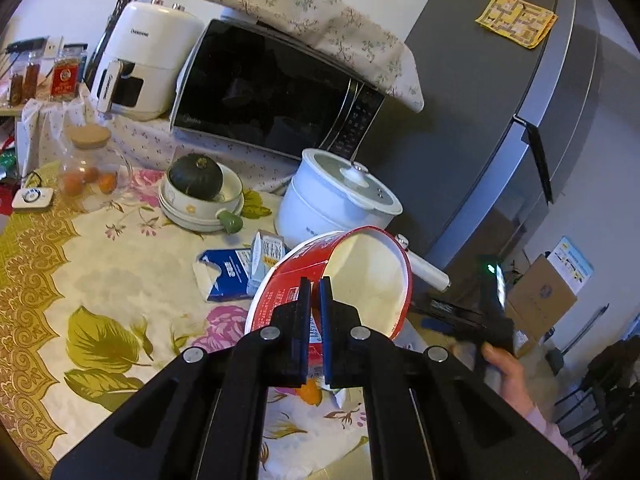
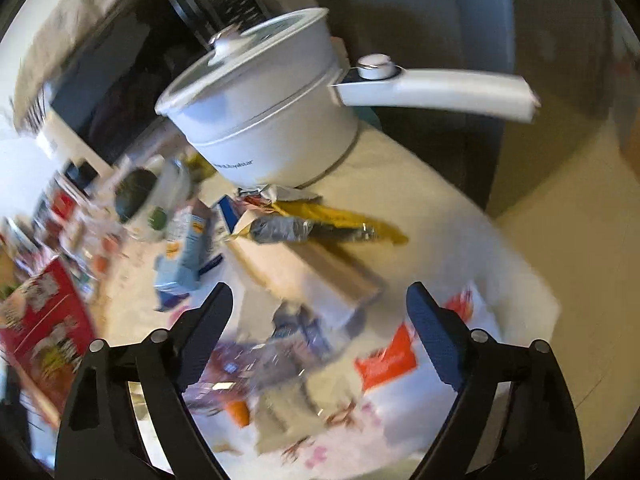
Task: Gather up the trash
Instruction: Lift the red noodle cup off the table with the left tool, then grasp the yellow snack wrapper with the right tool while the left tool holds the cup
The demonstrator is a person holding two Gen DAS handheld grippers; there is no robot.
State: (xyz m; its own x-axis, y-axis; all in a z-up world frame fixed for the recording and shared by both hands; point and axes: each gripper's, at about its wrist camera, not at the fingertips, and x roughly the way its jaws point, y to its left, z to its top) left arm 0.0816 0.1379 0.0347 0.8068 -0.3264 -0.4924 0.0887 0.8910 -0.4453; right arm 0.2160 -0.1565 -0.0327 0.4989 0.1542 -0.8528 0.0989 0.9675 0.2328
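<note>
Left claw [image 1: 315,292] was clamped on the wall of the red paper bowl [image 1: 352,280], lifted above the counter [image 1: 100,264]; light, crushable, so rim grip suited. Right claw [image 2: 320,308] stood wide, empty, over blurred wrappers [image 2: 280,356]. Cartons [image 1: 240,276] lay farther back by the white pot [image 1: 336,204].

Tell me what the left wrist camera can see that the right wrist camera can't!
Only the left wrist view shows the left hand-held gripper shut on the wall of the red noodle bowl, plus the white air fryer, the glass jar and the grey fridge.

Only the right wrist view shows the right hand-held gripper open above blurred wrappers, and a crumpled silver and yellow packet.

Both show the white pot, the microwave and the small carton.
</note>
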